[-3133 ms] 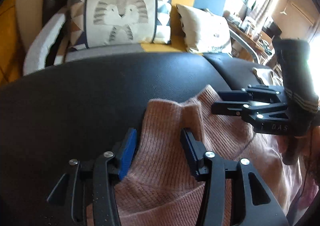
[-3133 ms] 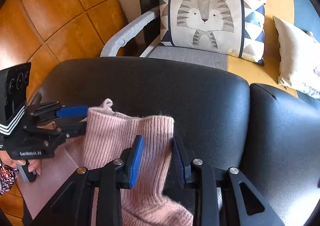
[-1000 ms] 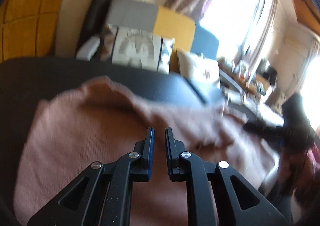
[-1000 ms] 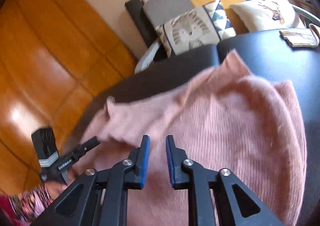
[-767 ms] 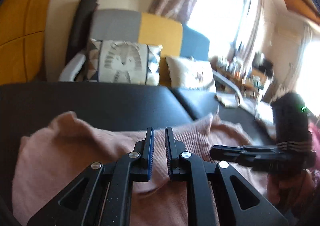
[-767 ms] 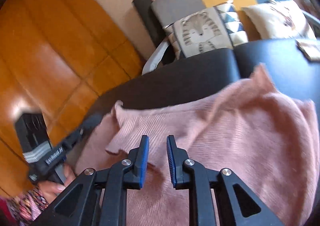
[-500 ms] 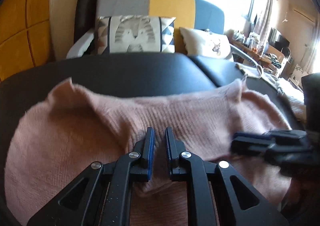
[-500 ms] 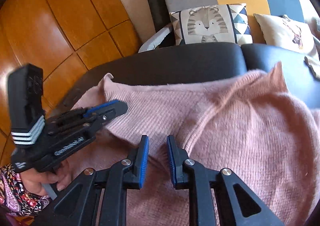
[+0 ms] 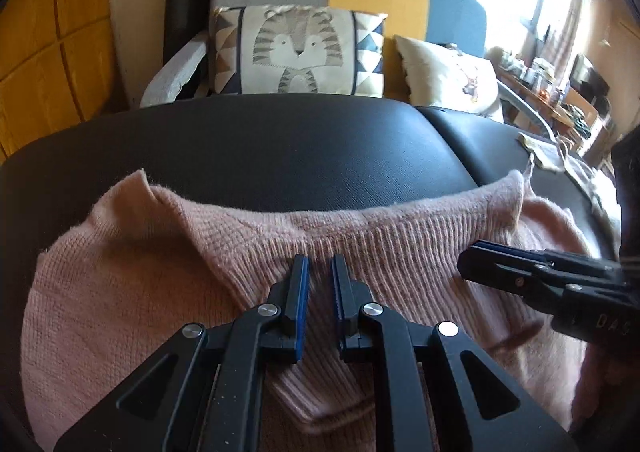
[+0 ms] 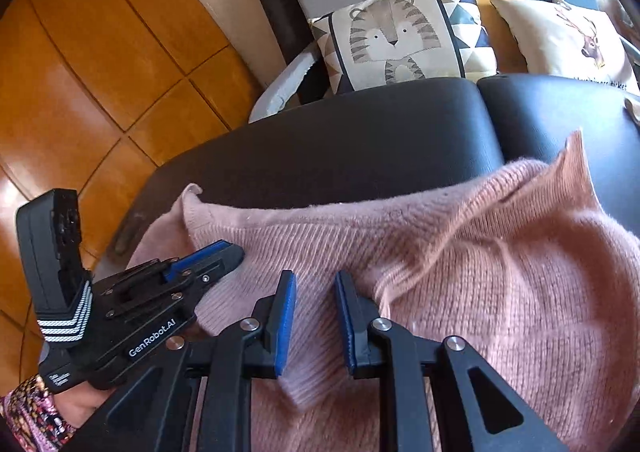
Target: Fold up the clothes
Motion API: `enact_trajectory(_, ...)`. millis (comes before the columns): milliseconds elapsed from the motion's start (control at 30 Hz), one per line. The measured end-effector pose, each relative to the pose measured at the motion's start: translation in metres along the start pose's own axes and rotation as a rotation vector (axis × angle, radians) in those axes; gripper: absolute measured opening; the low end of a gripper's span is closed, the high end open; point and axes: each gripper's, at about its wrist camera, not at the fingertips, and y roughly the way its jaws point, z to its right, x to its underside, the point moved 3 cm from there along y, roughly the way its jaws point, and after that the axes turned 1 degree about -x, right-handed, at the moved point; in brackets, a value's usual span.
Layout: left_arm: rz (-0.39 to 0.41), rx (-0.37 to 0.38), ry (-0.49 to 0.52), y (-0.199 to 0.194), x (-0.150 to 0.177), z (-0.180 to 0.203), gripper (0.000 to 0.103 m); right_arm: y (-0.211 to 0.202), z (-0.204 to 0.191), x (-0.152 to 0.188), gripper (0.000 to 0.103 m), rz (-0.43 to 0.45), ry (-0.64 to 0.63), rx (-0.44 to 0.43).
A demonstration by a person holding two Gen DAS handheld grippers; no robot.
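Observation:
A pink ribbed knit sweater (image 9: 120, 284) lies on a black leather surface (image 9: 280, 156), its upper layer doubled back toward me so a straight folded edge runs across the far side. My left gripper (image 9: 319, 262) is shut on the near edge of that layer, with fabric showing in the narrow gap. My right gripper (image 10: 314, 280) is likewise shut on the sweater (image 10: 500, 292), a bit of cloth pinched between its blue pads. Each gripper shows in the other's view: the right gripper (image 9: 472, 260) on the right, the left gripper (image 10: 224, 252) on the left, held by a hand.
Behind the black surface (image 10: 360, 140) stands a sofa with a tiger cushion (image 9: 298, 52) and a cream cushion (image 9: 448, 72). A beige cloth (image 9: 552, 156) lies at the far right of the surface. Wooden panelling (image 10: 100, 72) is on the left.
Both grippers, open 3 s ago, have shut on the sweater and drawn its layer back toward me. Over the last half second they sank lower and the fold settled flatter.

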Motion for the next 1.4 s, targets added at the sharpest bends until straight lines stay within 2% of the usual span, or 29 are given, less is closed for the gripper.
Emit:
enact_trajectory(100,-0.003,0.011,-0.048,0.004,-0.009,-0.006,0.013,0.013,0.002,-0.013,0.020,-0.014,-0.001,0.019)
enact_trajectory(267,-0.045,-0.023,0.007,0.027,-0.019,-0.006,0.013,0.033,0.005,-0.034,0.020,-0.037,-0.007,0.051)
enact_trajectory(433,-0.030,-0.058,0.007,0.043,-0.033,-0.012,0.013,0.049,0.009,-0.046,0.020,-0.016,-0.028,0.083)
enact_trajectory(467,-0.022,-0.055,0.013,0.044,-0.033,-0.014,0.013,0.052,0.011,-0.048,0.020,-0.010,-0.029,0.084)
enact_trajectory(567,0.020,0.024,-0.020,0.033,-0.032,-0.024,0.013,0.052,0.015,-0.046,0.020,0.003,-0.024,0.053)
enact_trajectory(633,0.101,0.062,-0.078,0.011,-0.030,-0.042,0.013,0.039,0.016,-0.043,0.020,0.021,-0.005,0.039)
enact_trajectory(700,0.151,0.041,-0.138,-0.006,-0.028,-0.067,0.013,0.022,0.015,-0.039,0.020,0.043,0.002,0.024)
enact_trajectory(767,0.146,0.002,-0.212,-0.015,-0.025,-0.097,0.013,0.007,0.007,-0.031,0.020,0.061,-0.052,-0.001)
enact_trajectory(833,0.102,-0.031,-0.266,-0.011,-0.019,-0.121,0.013,0.002,-0.004,-0.021,0.020,0.043,-0.111,-0.010)
enact_trajectory(933,0.023,-0.070,-0.333,0.000,-0.009,-0.154,0.013,0.013,-0.013,-0.004,0.020,-0.015,-0.212,0.056)
enact_trajectory(967,0.017,-0.055,-0.342,0.003,-0.006,-0.159,0.013,0.018,-0.012,0.000,0.020,-0.037,-0.220,0.061)
enact_trajectory(1067,0.047,-0.021,-0.378,-0.002,-0.004,-0.165,0.013,0.025,-0.008,0.003,0.020,-0.019,-0.216,0.052)
enact_trajectory(1167,0.061,-0.052,-0.365,-0.005,-0.007,-0.162,0.013,0.025,-0.004,0.001,0.020,-0.010,-0.184,0.035)
enact_trajectory(1267,0.081,-0.052,-0.382,-0.008,-0.013,-0.164,0.014,0.024,-0.001,0.002,0.020,0.002,-0.169,0.021)
enact_trajectory(1367,0.115,-0.135,-0.409,-0.017,-0.017,-0.170,0.014,0.021,-0.001,0.003,0.020,0.011,-0.165,0.016)
enact_trajectory(1400,0.127,-0.130,-0.435,-0.022,-0.015,-0.171,0.014,0.020,-0.001,0.003,0.020,0.015,-0.162,0.014)
